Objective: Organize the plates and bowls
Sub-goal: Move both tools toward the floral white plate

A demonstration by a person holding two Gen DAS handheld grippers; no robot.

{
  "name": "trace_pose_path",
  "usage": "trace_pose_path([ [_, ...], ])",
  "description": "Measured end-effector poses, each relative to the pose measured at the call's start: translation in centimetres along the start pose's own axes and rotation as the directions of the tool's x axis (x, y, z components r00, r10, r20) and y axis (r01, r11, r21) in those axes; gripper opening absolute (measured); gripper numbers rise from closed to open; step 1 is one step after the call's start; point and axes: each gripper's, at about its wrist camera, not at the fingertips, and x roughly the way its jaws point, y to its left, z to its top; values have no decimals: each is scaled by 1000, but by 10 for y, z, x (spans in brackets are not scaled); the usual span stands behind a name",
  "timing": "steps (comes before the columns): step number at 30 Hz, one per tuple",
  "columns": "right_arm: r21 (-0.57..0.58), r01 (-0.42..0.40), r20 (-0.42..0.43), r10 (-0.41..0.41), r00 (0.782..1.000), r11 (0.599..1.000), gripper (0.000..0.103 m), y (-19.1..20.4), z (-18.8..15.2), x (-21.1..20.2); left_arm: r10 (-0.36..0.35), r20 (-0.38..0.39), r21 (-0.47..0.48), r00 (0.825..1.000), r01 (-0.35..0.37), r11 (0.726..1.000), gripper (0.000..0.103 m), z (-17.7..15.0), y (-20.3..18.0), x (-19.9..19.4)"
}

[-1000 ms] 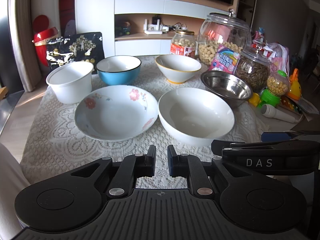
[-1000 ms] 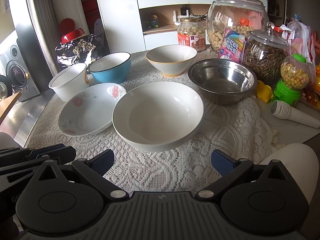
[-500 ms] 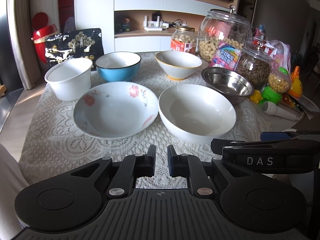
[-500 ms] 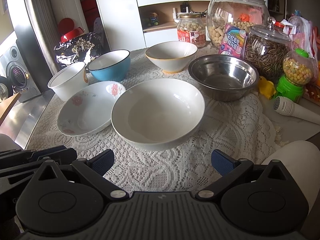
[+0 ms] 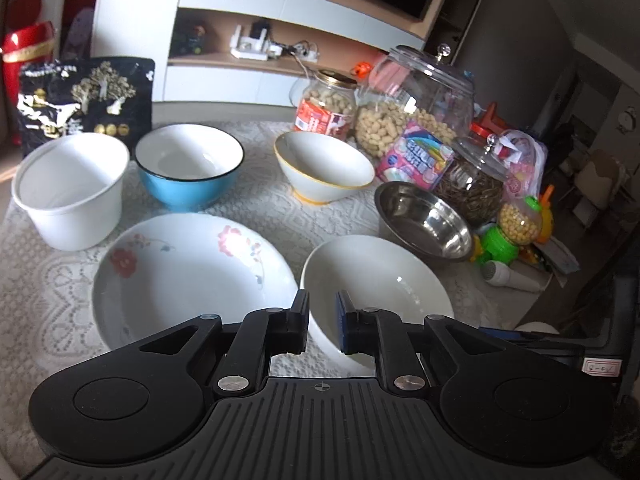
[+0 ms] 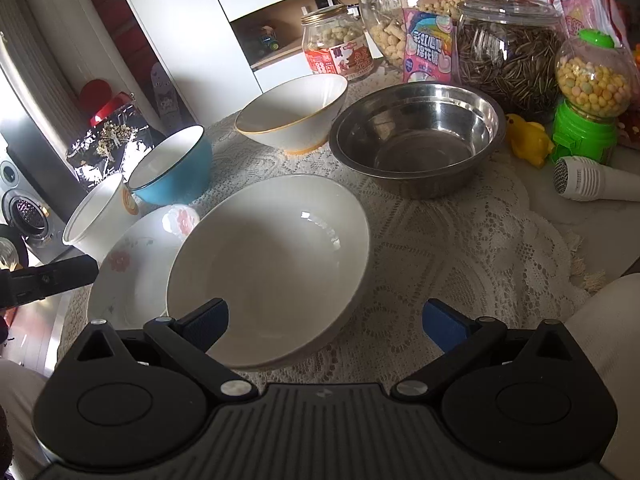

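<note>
On the lace cloth lie a floral plate (image 5: 192,276) (image 6: 132,276) and, to its right, a large white bowl (image 5: 376,280) (image 6: 272,256). Behind them stand a white tub (image 5: 68,188), a blue bowl (image 5: 188,168), a yellow-rimmed white bowl (image 5: 324,164) and a steel bowl (image 5: 424,216) (image 6: 416,136). My left gripper (image 5: 322,320) hovers shut and empty over the gap between plate and white bowl. My right gripper (image 6: 326,320) is wide open at the white bowl's near rim, its left finger over the bowl's inside and its right finger over the cloth.
Glass jars of snacks (image 5: 424,96) (image 6: 508,52), a pink candy packet (image 6: 428,44), a green candy dispenser (image 6: 588,92) and a white toy microphone (image 6: 592,180) crowd the right side. A black bag (image 5: 84,104) stands at the back left. The table edge drops off on the right.
Both grippers have moved forward towards the dishes. The right one has rolled and sunk, so its left finger now hangs over the white bowl. The left jaws stay shut.
</note>
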Motion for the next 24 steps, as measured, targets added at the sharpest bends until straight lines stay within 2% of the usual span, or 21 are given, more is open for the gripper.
trace_pose_path([
  [1,24,-8,-6,8,1000,1000,103,-4,3,5,-32,-25,-29,999,32,999,16,4,7,10],
  [3,64,-27,-17,28,999,998,103,-10,6,15,-41,-52,-69,998,38,997,16,10,17,27],
  [6,117,-50,-56,57,997,992,103,-19,13,31,-22,-70,-15,997,21,1000,16,20,15,47],
  [8,157,-77,-100,94,991,985,103,-26,16,41,-62,-83,-1,995,62,998,16,28,17,61],
  [10,189,-90,-133,117,984,978,103,-30,17,52,-123,-113,-32,986,120,992,16,38,24,76],
  [12,171,-97,-135,120,984,980,103,-29,19,55,-137,-153,-57,979,129,990,16,46,27,90],
  [16,38,-104,-202,110,973,994,103,-17,23,62,-96,-166,39,981,104,994,16,61,23,110],
  [19,39,-121,-184,126,975,992,103,-18,18,59,-102,-162,39,982,109,993,16,74,31,113],
  [21,61,-136,-158,144,977,989,103,-22,14,56,-75,-131,29,989,79,996,16,79,42,105],
  [23,77,-146,-135,155,979,986,103,-26,11,55,40,-95,33,995,-37,999,16,78,57,91],
  [24,92,-149,-120,159,980,985,103,-28,10,54,105,-91,33,990,-102,994,16,76,64,86],
])
